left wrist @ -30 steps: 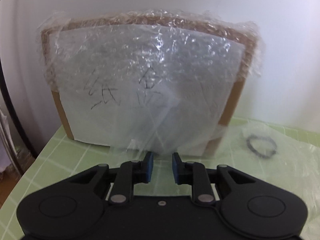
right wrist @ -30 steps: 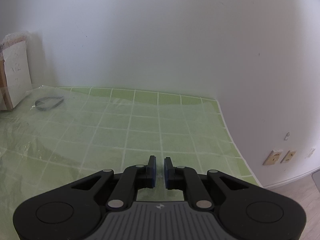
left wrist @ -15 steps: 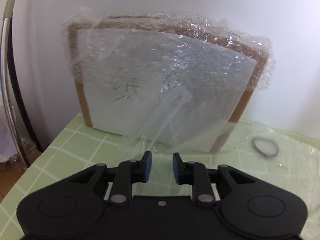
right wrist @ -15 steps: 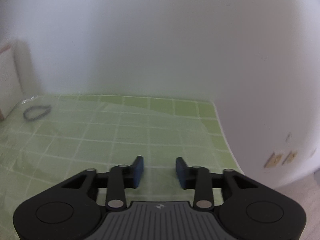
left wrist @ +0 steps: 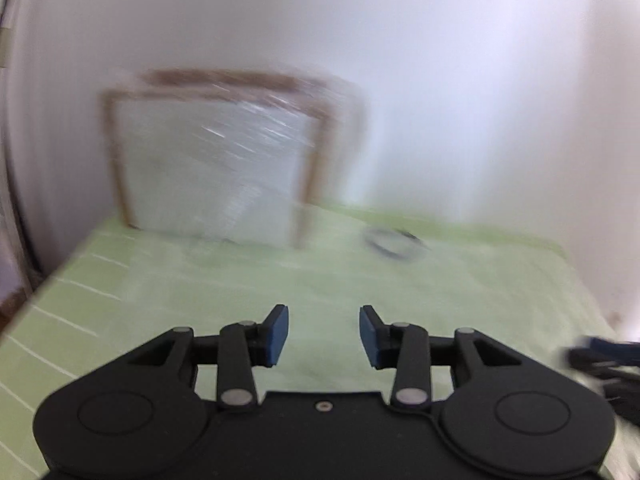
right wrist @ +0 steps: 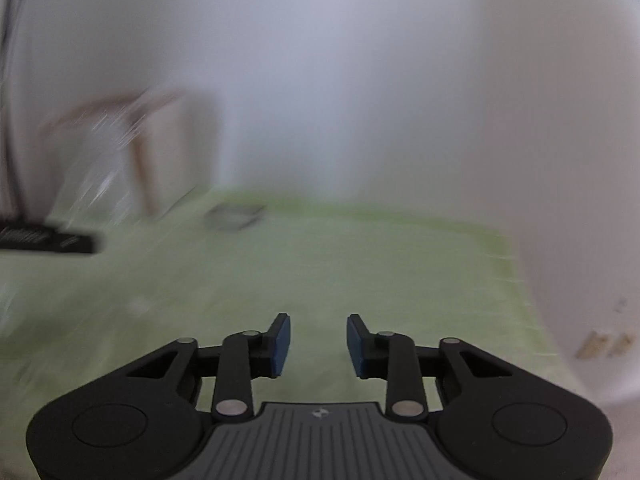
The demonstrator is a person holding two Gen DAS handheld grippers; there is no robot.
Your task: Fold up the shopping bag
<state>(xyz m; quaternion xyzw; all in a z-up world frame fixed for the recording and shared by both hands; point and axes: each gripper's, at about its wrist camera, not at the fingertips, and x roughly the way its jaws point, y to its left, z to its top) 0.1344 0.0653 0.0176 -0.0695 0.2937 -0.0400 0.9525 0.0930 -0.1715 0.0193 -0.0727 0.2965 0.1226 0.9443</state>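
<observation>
Both views are blurred by motion. The shopping bag (left wrist: 248, 276), thin clear plastic, lies flat over the green checked tablecloth (left wrist: 460, 288); its edges are hard to make out. My left gripper (left wrist: 323, 320) hovers over the cloth, open, with nothing between its blue pads. My right gripper (right wrist: 319, 326) is open too and holds nothing. In the right wrist view the bag (right wrist: 120, 304) shows only as a pale sheen. Each gripper appears at the edge of the other's view: the right one (left wrist: 600, 360) and the left one (right wrist: 44, 238).
A cardboard box wrapped in bubble wrap (left wrist: 212, 160) leans against the white wall at the back left. A dark ring (left wrist: 394, 242) lies on the cloth to its right. The table's right edge (right wrist: 520, 280) drops off near wall sockets (right wrist: 604, 344).
Both grippers went from nearly shut to open and pulled back from the box and wall. The right view has swung left, so the box and the left gripper now show in it.
</observation>
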